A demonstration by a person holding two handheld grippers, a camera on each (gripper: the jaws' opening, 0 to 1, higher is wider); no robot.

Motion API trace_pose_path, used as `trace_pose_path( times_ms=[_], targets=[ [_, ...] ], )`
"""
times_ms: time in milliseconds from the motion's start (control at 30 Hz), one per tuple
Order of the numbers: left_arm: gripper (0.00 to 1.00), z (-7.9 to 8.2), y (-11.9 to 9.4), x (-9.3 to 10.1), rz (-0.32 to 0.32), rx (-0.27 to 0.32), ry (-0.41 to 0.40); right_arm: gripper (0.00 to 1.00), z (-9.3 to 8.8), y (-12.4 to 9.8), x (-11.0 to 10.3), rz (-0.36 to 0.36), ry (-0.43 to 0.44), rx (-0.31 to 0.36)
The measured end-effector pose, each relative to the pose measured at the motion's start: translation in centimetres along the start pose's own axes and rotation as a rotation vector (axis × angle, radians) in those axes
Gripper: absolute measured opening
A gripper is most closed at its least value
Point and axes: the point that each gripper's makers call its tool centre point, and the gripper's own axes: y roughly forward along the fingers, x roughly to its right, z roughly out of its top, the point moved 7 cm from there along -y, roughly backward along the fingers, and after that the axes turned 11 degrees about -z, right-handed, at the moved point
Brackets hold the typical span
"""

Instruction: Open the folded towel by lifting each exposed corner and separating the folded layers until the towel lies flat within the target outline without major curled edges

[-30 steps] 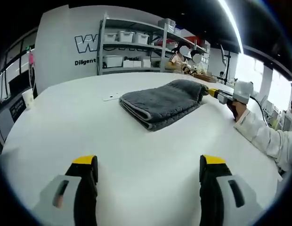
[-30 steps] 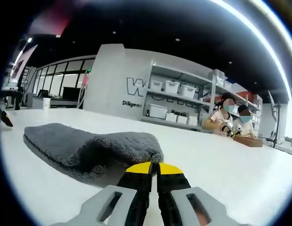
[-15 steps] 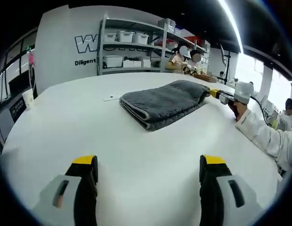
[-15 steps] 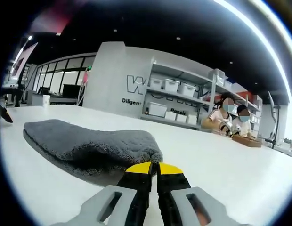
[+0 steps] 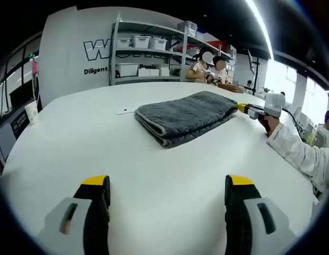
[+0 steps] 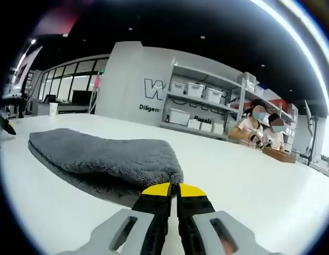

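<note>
White table (image 5: 63,154) held the folded grey towel (image 5: 183,116); left gripper (image 5: 165,192) gaped wide, right gripper (image 6: 173,190) pinched closed at its corner.

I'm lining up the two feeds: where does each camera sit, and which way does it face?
Left gripper view: rides the left gripper, jaws wide apart, looking across the table at the folded towel; the right gripper and a sleeve enter from the right.
Right gripper view: rides the right gripper, jaws together at the towel's near edge, low over the table.
Shared: towel, table, shelves.
</note>
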Motion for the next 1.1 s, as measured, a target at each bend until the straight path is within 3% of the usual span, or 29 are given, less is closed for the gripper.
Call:
trace_pose_path(
  times_ms=[600,1100],
  targets=[
    [0.88,0.0,0.0,0.0,0.0,-0.006,0.003,0.0,-1.2,0.1,0.2,0.01,-0.05,-0.115],
    [0.88,-0.1,0.2,0.2,-0.003,-0.014,0.01,0.0,-1.3,-0.1,0.2,-0.003,-0.069,-0.124]
  ],
)
